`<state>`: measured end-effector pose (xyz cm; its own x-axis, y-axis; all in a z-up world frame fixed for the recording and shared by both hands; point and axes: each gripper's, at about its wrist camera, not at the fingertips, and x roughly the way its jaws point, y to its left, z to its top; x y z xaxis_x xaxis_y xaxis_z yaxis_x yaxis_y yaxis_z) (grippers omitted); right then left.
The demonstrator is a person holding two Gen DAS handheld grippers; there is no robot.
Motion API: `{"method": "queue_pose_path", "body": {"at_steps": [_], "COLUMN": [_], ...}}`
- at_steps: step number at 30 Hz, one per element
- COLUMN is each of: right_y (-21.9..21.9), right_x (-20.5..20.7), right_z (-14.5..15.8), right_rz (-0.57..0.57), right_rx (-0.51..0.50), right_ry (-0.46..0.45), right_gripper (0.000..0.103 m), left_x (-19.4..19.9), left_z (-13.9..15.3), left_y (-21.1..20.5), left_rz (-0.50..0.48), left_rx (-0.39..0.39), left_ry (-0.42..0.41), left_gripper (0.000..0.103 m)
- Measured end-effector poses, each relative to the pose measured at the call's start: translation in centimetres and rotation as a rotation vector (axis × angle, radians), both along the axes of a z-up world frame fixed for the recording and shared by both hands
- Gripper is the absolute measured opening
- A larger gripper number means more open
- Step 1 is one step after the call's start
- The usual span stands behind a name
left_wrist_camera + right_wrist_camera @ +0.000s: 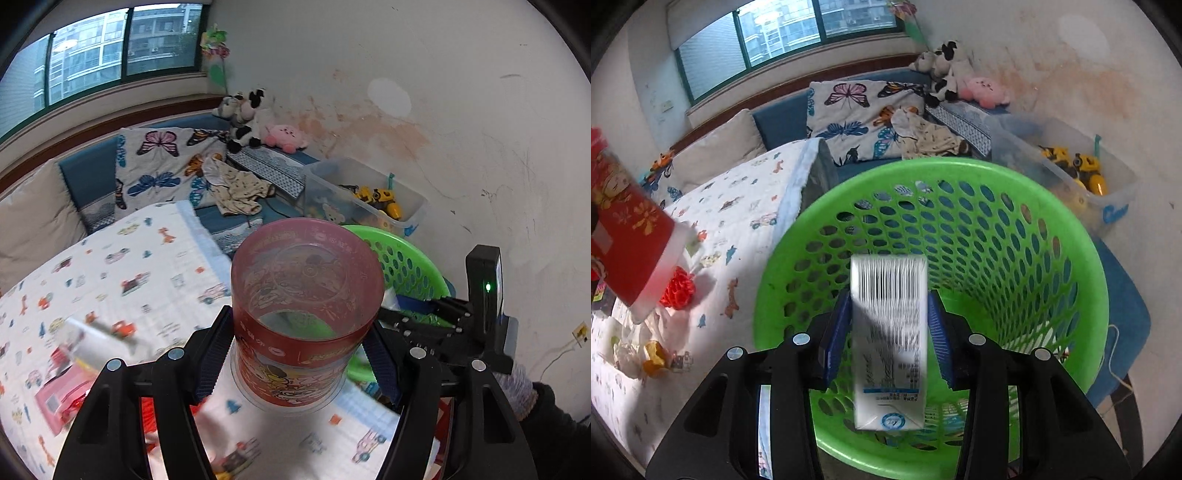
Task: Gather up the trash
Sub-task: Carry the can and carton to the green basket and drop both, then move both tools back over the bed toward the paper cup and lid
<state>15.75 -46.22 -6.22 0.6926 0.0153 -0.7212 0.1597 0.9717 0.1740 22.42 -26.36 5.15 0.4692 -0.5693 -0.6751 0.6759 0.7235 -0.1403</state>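
The red cup (306,314) carried cartoon figures and a band of gold characters too small and curved to read. It stood open-mouthed and empty between the fingers of the left gripper (295,347), whose blue pads pressed its sides near the base, so the jaws were about half open around it. In the right wrist view the same cup (631,236) appeared at the far left, tilted above the bed.

The white carton (890,339) bore a barcode at its upper end and blocks of small print, blurred beyond reading, with a round blue emblem at its near end. It sat between the pads of the right gripper (890,328), directly over the mouth of the green basket (1067,236). The pads stood just beside its edges; whether they pressed on it could not be told.

Little could be made out on the basket's floor beneath the carton. The clear bin (1115,206) at the far right held yellow toy vehicles.

Only the right wrist view showed the red knotted ornament (677,288) and the crumpled wrappers (646,350) on the printed bedspread (746,206). Only the left wrist view showed a pink box (61,398) on the bed at the near left.
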Motion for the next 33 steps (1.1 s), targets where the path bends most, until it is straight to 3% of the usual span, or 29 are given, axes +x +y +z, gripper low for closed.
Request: {"method": "queue_pose_path", "body": {"at_steps": [6,20,27,33], "right_y": [-0.1,-0.5,-0.7,-0.1], "right_x": [-1.3,-7.5,-9.1,-10.1], "right_z": [0.8,4.7,4.8,5.1], "right_rz": [-0.008,-0.062,-0.08,-0.084], "right_rx": [-0.012,-0.043,-0.037,-0.033], "right_ry": [-0.025,-0.156,-0.167,-0.18], "right_gripper": [0.049,0.07,0.071,0.072], "left_x": [0.8,1.3,1.0,0.4], "left_z": [-1.1,-4.5,-5.7,-4.8], "left_y": [-3.5,-10.1,-10.8,-9.3], "left_rz": [-0.037,-0.078,-0.08,-0.076], "left_rx": [0.002,0.066,0.063,0.043], "left_ry": [0.022,0.081,0.115,0.103], "left_gripper": [0.066,0.066,0.073,0.078]}}
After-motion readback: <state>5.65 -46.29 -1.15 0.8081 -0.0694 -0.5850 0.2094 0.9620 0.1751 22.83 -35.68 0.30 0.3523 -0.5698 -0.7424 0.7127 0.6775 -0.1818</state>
